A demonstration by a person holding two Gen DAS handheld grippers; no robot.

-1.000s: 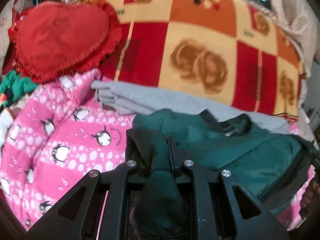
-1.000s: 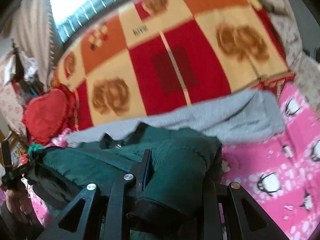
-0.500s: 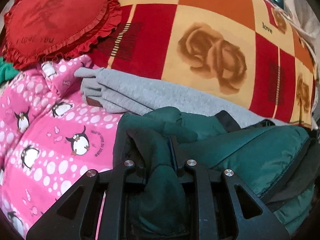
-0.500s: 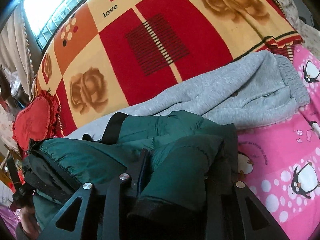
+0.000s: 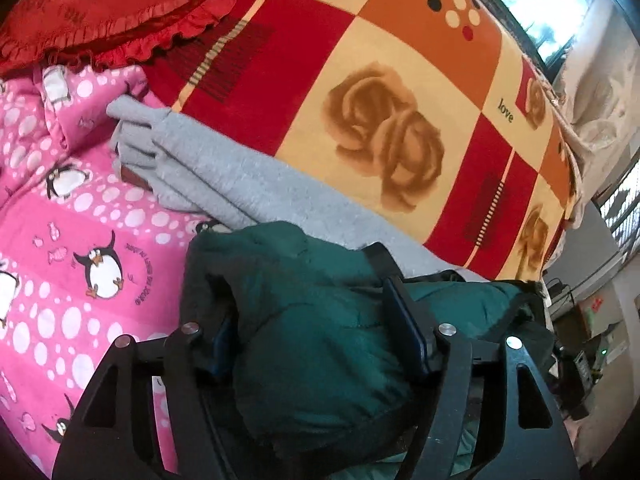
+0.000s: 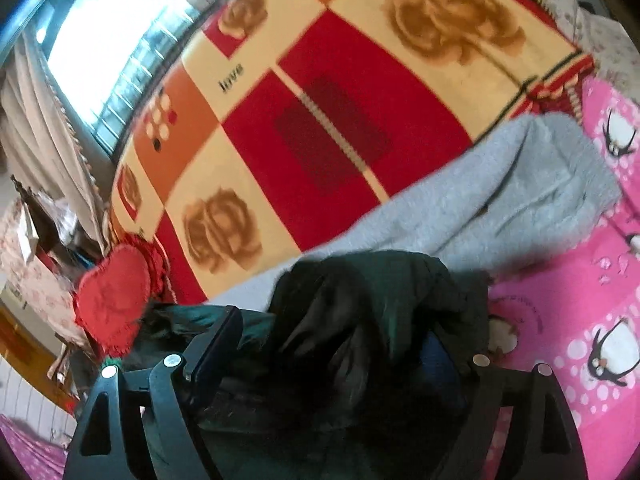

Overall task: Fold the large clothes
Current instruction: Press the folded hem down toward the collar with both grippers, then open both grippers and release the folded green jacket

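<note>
- The dark green padded jacket (image 5: pixel 320 344) is lying bunched between the fingers of the left gripper (image 5: pixel 316 320), whose jaws are opening; the blue-edged pads are standing to either side of the fabric, and a fold is bulging up and forward past them.
- In the right wrist view the same jacket (image 6: pixel 372 308) is sitting between the fingers of the right gripper (image 6: pixel 336 344), whose jaws are likewise opening; this picture is blurred, so whether the pads are touching the cloth cannot be told.
- The jacket is resting on a pink penguin-print bedspread (image 5: pixel 80 240), with its far edge lying against and partly over a grey sweat garment (image 5: pixel 240 184).
- The jacket is looking puffy and quilted, folded into a thick bundle, with a black strip of trim (image 5: pixel 380 256) running across its upper side.
- The grey garment is stretching along the border between the pink bedspread and a red, orange and cream rose-patterned blanket (image 5: pixel 380 140).
- A red frilled heart-shaped cushion (image 5: pixel 104 8) is lying at the far left corner, overlapping the blanket and the bedspread.
</note>
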